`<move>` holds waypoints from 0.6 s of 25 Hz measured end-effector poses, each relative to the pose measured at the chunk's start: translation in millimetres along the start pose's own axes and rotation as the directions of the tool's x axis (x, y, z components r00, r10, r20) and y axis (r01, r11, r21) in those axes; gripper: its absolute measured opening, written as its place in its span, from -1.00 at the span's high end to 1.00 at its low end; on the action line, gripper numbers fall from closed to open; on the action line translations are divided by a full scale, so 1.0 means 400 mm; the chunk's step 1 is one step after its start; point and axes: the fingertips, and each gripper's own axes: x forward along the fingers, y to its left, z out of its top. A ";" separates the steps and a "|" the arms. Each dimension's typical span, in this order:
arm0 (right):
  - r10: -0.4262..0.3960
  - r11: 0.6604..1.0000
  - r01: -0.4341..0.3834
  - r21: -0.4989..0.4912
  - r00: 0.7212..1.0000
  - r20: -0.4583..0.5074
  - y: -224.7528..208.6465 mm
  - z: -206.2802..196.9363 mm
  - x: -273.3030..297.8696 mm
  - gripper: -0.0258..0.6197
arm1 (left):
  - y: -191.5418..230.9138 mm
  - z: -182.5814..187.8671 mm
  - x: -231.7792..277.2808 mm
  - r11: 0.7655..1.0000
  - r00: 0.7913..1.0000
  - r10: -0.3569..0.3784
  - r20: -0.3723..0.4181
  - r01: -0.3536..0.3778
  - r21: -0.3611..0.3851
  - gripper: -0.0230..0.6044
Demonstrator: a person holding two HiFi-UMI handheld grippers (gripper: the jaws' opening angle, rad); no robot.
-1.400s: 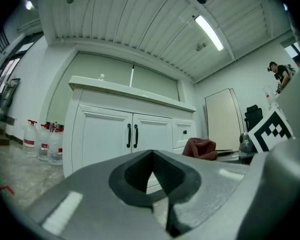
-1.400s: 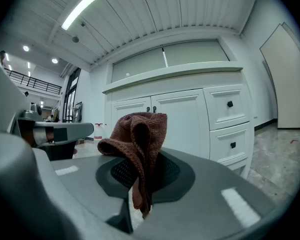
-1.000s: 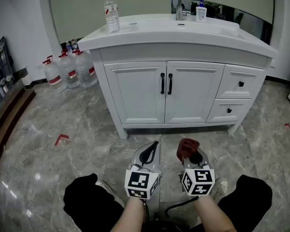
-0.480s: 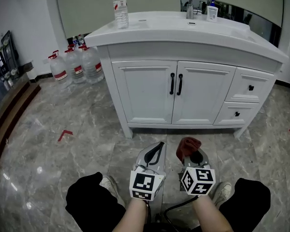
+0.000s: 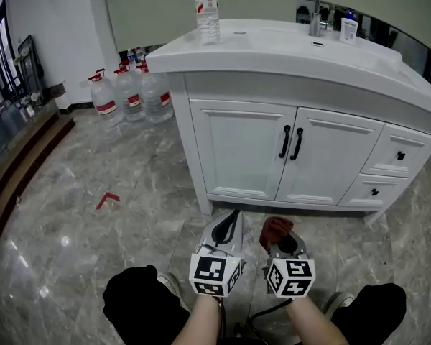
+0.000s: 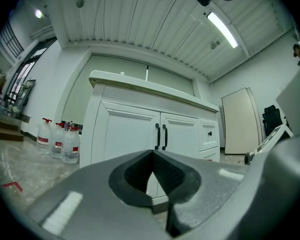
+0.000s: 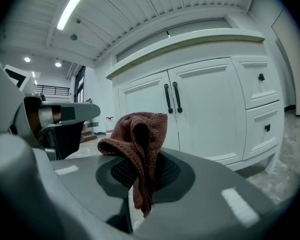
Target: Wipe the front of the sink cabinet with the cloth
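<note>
Where the fingers of the right gripper (image 7: 140, 171) close together, they pinch the reddish-brown cloth (image 7: 139, 134), which bunches above their tips at the centre of the right gripper view. The fingers of the left gripper (image 6: 152, 158) meet at the tips with nothing between them. In the head view both grippers sit at lower centre, side by side above the marbled floor (image 5: 79, 228), each with one cube of black-and-white square markers. The cloth is short of the sink cabinet (image 5: 244, 157), which fills the upper right. The cabinet front shows two doors with two black bar handles (image 5: 291, 142) and, at far right, two drawers with one black knob each. On its bench top stand one clear bottle (image 5: 207, 11), one tap (image 5: 317, 7) and one small white container (image 5: 348, 27). Their labels are too small to read. At least three red-labelled water jugs (image 5: 129, 92) stand at upper left, print likewise unreadable.
</note>
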 end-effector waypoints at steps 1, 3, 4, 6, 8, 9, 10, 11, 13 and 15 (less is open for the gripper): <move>0.005 1.000 -0.005 -0.001 1.000 0.003 0.007 0.006 0.020 0.68 | 0.016 -0.001 0.007 1.000 1.000 0.005 -0.001 -0.005 -0.001 0.93; 0.015 1.000 -0.016 0.004 1.000 0.018 0.021 0.026 0.061 0.68 | 0.044 -0.002 0.023 1.000 1.000 0.007 -0.005 -0.007 0.007 0.93; 0.019 1.000 -0.019 0.008 0.999 0.026 0.026 0.038 0.081 0.68 | 0.058 -0.003 0.032 1.000 1.000 0.004 -0.009 -0.004 0.015 0.93; 0.023 1.000 -0.024 0.009 0.999 0.042 0.038 0.064 0.121 0.68 | 0.091 -0.005 0.047 0.999 1.000 -0.003 -0.016 0.003 0.034 0.93; 0.032 0.999 -0.032 -0.003 0.998 0.057 0.056 0.093 0.164 0.67 | 0.138 0.000 0.061 0.999 1.000 0.001 -0.017 0.000 0.048 0.93; 0.037 0.999 -0.036 -0.010 0.997 0.065 0.067 0.108 0.186 0.68 | 0.165 0.006 0.066 0.999 1.000 0.005 -0.013 -0.005 0.052 0.93; 0.042 0.999 -0.041 -0.018 0.996 0.073 0.080 0.123 0.209 0.67 | 0.194 0.015 0.072 0.998 1.000 0.009 -0.007 -0.009 0.056 0.93; 0.046 0.999 -0.044 -0.026 0.996 0.080 0.091 0.138 0.232 0.68 | 0.222 0.026 0.078 0.998 1.000 0.011 0.001 -0.011 0.061 0.93; 0.054 0.998 -0.050 -0.047 0.994 0.093 0.115 0.169 0.282 0.67 | 0.275 0.048 0.092 0.997 1.000 0.011 0.015 -0.013 0.078 0.93; 0.064 0.996 -0.057 -0.066 0.992 0.107 0.141 0.203 0.333 0.68 | 0.323 0.068 0.103 0.995 1.000 0.013 0.027 -0.016 0.101 0.93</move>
